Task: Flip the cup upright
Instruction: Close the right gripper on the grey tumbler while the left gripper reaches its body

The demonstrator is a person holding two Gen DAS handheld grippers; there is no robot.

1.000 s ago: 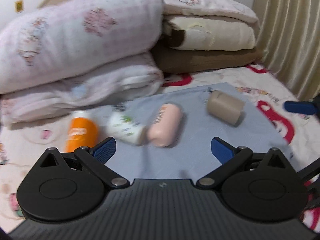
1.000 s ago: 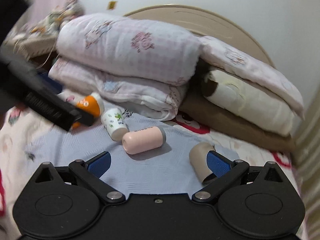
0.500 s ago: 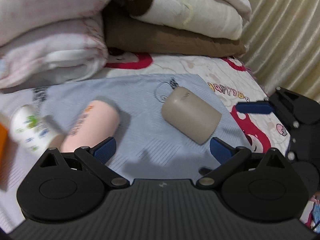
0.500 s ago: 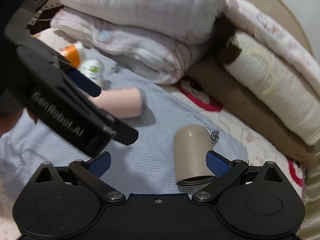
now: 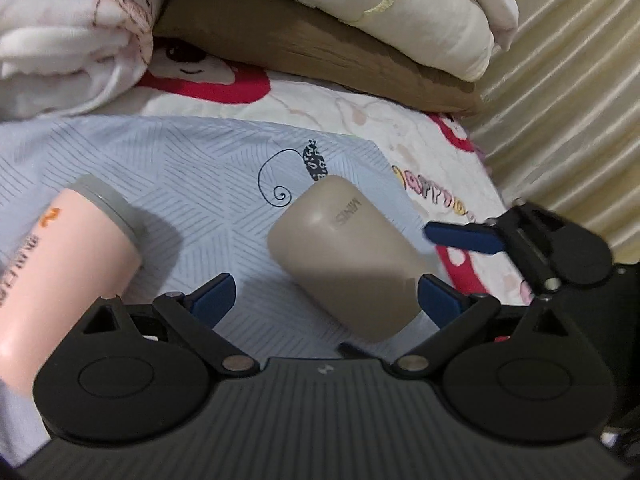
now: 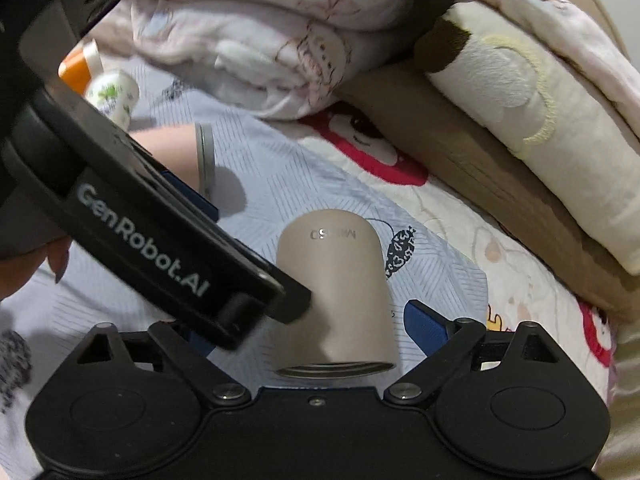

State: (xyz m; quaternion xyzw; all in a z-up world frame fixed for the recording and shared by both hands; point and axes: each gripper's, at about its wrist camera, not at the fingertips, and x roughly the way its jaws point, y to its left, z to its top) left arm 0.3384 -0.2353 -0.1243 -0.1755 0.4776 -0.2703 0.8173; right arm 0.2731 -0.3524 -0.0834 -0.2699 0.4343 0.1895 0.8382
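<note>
While pink bottle [image 5: 60, 264] lies beside — beige cup [image 5: 348, 256] toppled.

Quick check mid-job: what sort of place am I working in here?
Most likely a bedroom, working on a bed: folded quilts and a pillow are stacked behind the tan cup, which lies on a cartoon-print bedsheet, with curtains alongside.

Soft indoor light is falling from above, possibly from a ceiling lamp. The beige cup [image 5: 348, 256] is throwing a dim shadow across the blue cloth [image 5: 192, 168]. Fisheye distortion is bending both views at the edges. The bottles [image 6: 108, 88] and folded quilts [image 6: 256, 48] are blurring in the right wrist view.
</note>
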